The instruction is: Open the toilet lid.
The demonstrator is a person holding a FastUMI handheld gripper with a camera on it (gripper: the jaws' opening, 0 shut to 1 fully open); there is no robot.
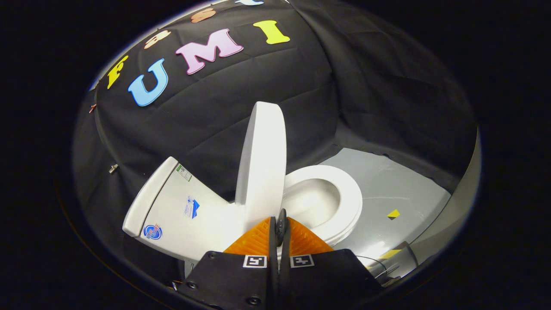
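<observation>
The white toilet appears tilted in this view. Its lid (262,163) is raised and stands nearly upright, between the tank (176,206) and the seat ring (346,193). The open bowl (312,202) shows inside the seat ring. My gripper (280,224) is shut, its fingers pressed together with no visible gap. The fingertips sit right at the near edge of the raised lid, where it meets the seat. I cannot tell whether they touch the lid; nothing shows between them.
The toilet stands on a grey floor (400,185) with a small yellow and black marker (393,213) beyond the seat. Black cloth walls close in behind the tank and lid. Some thin cables (383,269) lie beside the gripper body.
</observation>
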